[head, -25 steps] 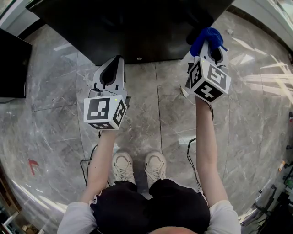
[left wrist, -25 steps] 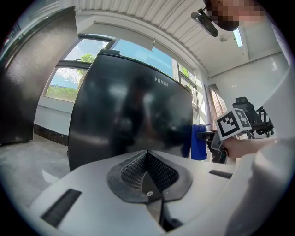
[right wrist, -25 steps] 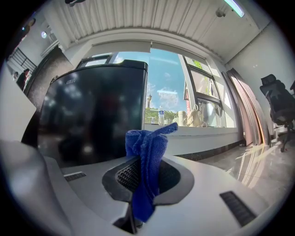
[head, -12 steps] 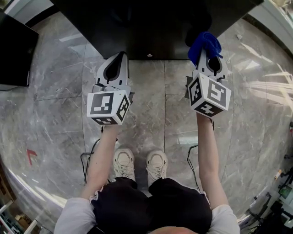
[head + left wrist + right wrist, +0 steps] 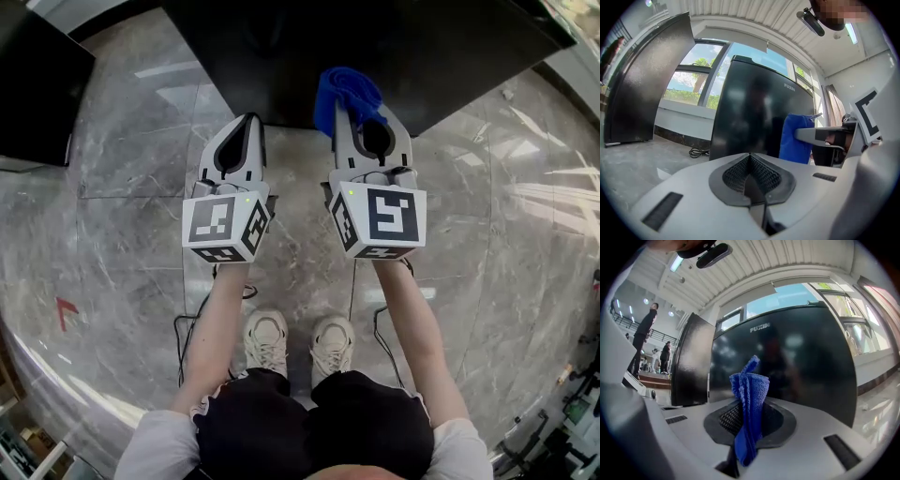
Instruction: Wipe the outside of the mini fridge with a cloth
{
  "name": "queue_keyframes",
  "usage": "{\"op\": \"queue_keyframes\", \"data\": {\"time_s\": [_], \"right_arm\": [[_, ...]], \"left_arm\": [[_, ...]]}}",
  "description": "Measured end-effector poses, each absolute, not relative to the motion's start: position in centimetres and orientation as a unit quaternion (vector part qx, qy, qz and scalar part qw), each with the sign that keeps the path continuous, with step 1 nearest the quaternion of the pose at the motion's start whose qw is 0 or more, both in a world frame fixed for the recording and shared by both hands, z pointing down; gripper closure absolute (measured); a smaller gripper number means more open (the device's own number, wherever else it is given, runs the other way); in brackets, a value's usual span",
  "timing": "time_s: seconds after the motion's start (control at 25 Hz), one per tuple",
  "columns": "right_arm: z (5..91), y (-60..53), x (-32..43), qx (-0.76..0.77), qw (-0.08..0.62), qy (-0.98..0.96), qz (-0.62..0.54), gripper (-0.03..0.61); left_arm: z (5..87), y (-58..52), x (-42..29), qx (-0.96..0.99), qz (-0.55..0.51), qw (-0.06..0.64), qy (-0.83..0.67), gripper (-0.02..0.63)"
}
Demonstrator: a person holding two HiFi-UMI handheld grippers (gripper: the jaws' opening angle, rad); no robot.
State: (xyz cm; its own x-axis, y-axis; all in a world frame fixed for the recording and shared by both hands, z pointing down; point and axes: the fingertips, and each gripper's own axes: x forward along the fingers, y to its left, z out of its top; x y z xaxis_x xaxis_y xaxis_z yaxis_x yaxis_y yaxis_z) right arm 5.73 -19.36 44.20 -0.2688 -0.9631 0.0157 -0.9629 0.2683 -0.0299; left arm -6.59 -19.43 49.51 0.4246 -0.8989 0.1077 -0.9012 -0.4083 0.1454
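So the big change from a second ago: the right tongs (image 5: 351,111) have slid over to the left. They were out near the right-hand end of the glossy black mini fridge (image 5: 422,47), and now they're up around the middle of its front, sitting just beside the left tongs (image 5: 246,122) with only a narrow gap between the two marker cubes. The crumpled blue microfibre cloth (image 5: 348,91) came along with them. It's still pinched tight in the right tongs, with a bunched tuft poking out past the tips and a tail hanging down behind the pads. In the right gripper view the cloth (image 5: 750,401) points straight at the fridge door (image 5: 801,357), but I honestly can't tell if it's actually touching the door. The left tongs have barely budged. They're closed with nothing in them, the pads meeting at a point (image 5: 750,157), aimed at the same fridge front (image 5: 750,103), with the cloth (image 5: 794,138) showing off to their right. The fridge also fills more of the top of the head view than it did before. Grey marble floor (image 5: 122,187) under both tongs, and a second dark appliance (image 5: 37,84) well off to the left of the left tongs.
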Motion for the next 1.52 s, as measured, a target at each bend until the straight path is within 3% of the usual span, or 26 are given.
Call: {"op": "queue_keyframes", "data": {"time_s": [0.36, 0.84, 1.16, 1.52], "right_arm": [[49.3, -21.9, -5.4, -0.548, -0.007, 0.835, -0.043, 0.514], [51.0, -24.8, -10.7, -0.549, 0.002, 0.835, -0.025, 0.514], [50.2, -24.5, -9.5, -0.56, -0.006, 0.828, -0.019, 0.514], [49.9, -22.9, -2.4, -0.6, -0.003, 0.8, -0.018, 0.514]], "left_arm": [[52.5, -21.6, -14.0, 0.8, 0.005, 0.105, -0.591, 0.611], [54.1, -21.5, -18.3, 0.791, 0.02, 0.101, -0.603, 0.611], [53.7, -20.7, -17.6, 0.794, 0.02, 0.104, -0.598, 0.611], [53.3, -20.0, -11.8, 0.825, 0.026, 0.099, -0.556, 0.611]]}}
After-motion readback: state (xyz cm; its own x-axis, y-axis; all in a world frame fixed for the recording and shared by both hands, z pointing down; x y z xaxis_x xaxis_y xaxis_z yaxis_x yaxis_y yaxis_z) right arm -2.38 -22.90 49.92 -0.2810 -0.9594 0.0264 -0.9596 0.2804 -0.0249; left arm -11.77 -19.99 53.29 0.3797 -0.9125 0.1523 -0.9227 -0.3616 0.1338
